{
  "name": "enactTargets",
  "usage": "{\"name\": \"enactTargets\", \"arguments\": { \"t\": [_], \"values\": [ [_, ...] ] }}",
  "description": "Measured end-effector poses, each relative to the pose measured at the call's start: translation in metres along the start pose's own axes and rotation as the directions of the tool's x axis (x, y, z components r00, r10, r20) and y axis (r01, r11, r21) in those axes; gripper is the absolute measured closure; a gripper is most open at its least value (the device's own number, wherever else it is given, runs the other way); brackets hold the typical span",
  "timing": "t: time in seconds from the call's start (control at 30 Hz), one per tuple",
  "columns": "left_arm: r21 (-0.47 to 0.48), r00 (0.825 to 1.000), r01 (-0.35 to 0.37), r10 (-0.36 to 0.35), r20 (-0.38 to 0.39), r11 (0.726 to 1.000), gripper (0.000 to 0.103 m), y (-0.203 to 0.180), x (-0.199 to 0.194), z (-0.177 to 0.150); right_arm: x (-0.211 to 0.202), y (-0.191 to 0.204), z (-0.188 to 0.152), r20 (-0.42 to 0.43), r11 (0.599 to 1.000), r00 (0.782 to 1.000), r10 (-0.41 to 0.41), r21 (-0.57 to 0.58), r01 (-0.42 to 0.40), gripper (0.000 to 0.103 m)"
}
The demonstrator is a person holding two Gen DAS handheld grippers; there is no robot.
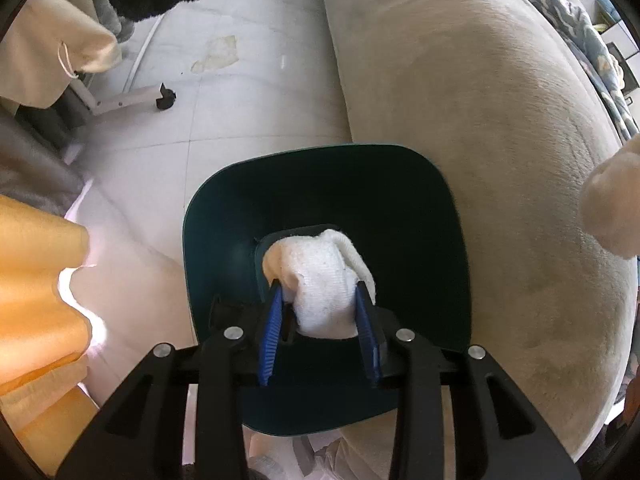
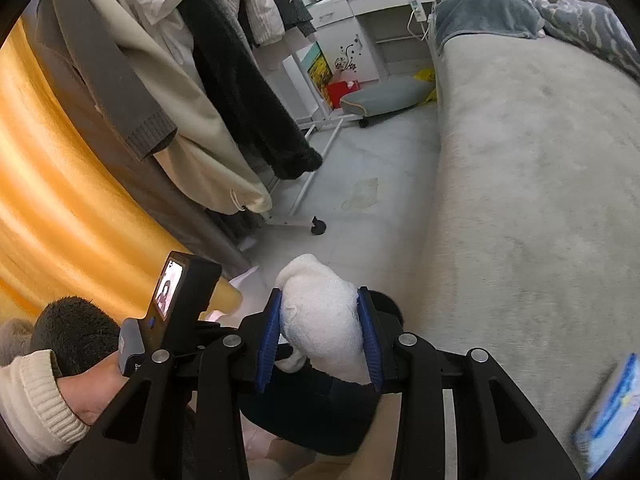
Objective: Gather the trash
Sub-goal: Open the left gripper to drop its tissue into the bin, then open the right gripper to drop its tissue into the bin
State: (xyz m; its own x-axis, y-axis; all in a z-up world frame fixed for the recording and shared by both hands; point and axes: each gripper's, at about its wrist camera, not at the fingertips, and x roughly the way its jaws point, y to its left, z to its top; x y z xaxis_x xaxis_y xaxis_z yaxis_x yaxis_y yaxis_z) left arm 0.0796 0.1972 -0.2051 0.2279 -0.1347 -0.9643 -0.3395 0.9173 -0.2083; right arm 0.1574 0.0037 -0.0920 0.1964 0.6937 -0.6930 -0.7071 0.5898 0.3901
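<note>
Both sets of fingers pinch white tissue wads; I'd let the left gripper drop its wad squarely over the green bin, then bring the right gripper across.

We cannot see the dark green bin's near rim, hidden behind the left gripper; a blurred blue-and-white packet runs off the right edge.

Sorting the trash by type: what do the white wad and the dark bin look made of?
White wad: soft, matte, nubbly, probably tissue or cloth, dented where the left tongs pinch it. Bin: smooth dark-green plastic, by its even, slightly glossy wall.
</note>
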Motion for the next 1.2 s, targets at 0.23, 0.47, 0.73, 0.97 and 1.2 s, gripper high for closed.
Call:
{"name": "enactTargets", "arguments": {
  "t": [0.23,0.47,0.73,0.97,1.2],
  "values": [
    [-0.011,0.999,-0.016,0.015,-0.035,1.0,0.057,0.007,0.008,-0.002,0.009,0.008,0.001,-0.018,1.0,1.0,-0.004,-0.008,0.004,0.065],
    [-0.038,1.0,0.007,-0.005,0.031,0.999,0.047,0.011,-0.009,0.0,0.014,-0.001,0.0,-0.028,1.0,1.0,-0.008,0.03,0.009,0.065],
    [0.007,0.982,0.017,-0.018,0.185,1.0,0.048,0.0,-0.057,0.005,0.02,-0.007,-0.001,-0.045,0.999,0.999,-0.01,0.046,0.012,0.065],
    [0.027,0.951,0.03,-0.037,0.307,0.999,0.056,0.0,-0.106,0.012,0.039,-0.007,-0.01,-0.102,0.999,0.995,-0.017,0.042,0.021,0.065],
    [0.103,0.919,0.052,-0.088,0.385,0.993,0.057,-0.005,-0.147,0.01,0.055,-0.004,-0.017,-0.142,0.999,0.99,-0.021,0.031,0.026,0.065]
  ]
}}
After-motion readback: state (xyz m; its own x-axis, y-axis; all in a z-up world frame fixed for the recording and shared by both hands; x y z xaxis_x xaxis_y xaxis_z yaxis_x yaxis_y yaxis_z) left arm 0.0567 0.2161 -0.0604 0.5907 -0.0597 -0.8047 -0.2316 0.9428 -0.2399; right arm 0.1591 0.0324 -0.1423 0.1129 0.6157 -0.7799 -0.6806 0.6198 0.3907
